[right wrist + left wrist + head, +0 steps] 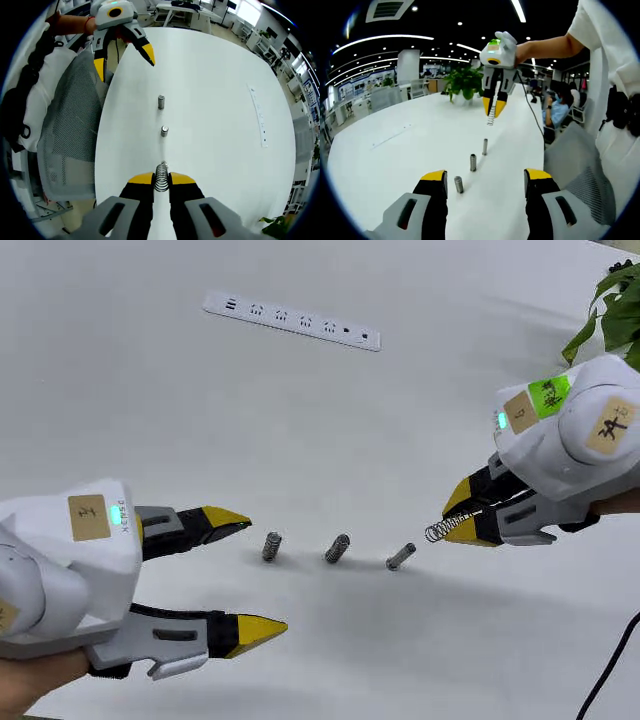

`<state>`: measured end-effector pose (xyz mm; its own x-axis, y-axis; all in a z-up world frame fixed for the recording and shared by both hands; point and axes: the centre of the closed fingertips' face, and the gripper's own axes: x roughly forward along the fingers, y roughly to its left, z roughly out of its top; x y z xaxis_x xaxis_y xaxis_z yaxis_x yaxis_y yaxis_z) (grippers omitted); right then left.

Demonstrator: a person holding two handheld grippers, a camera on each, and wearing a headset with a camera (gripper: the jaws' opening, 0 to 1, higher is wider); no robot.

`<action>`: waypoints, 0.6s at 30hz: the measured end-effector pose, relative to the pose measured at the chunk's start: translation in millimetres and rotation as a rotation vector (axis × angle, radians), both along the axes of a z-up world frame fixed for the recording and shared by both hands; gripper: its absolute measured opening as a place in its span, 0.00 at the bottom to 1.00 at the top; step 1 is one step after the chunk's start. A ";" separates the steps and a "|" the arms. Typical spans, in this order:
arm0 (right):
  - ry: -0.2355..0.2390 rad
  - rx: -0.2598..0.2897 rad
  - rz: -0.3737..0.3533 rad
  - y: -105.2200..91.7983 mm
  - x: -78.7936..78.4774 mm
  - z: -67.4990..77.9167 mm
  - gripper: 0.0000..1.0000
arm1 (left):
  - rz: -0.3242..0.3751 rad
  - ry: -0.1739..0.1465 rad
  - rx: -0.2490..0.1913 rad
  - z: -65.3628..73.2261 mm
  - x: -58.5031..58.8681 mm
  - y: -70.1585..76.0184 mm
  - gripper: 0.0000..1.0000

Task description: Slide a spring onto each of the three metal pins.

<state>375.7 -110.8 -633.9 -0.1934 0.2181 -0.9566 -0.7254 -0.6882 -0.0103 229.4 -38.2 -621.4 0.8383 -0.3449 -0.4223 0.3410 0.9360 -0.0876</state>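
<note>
2 of 3 looking done: on the table (300, 420), left pin (271, 546) and middle pin (337, 548) are wearing coils, while the right pin (400, 556) is looking bare.
Left gripper (266, 574) is hovering at 8 o'clock of the pin row, jaws wide apart and gripping nothing. Right gripper (446, 527) is hanging at 2 o'clock of the right pin, near it, jaws pinching the spring (437, 530), whose free end is pointing toward 8 o'clock at that pin. I'm judging only this threading is left.
</note>
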 end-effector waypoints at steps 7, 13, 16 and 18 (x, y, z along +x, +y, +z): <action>-0.002 -0.028 -0.016 3.4 4.6 -17.0 0.12 | 0.016 -0.003 0.000 -3.7 -2.7 7.2 0.75; -0.018 -0.052 -0.004 3.7 6.6 -28.6 0.12 | 0.022 0.002 -0.004 -8.8 -4.9 9.2 0.81; -0.020 -0.062 0.000 3.4 5.7 -31.9 0.12 | 0.022 0.007 -0.016 -10.1 -6.1 8.8 0.82; -0.020 -0.067 0.003 3.5 5.7 -34.1 0.12 | 0.020 0.006 -0.014 -10.5 -6.4 8.1 0.82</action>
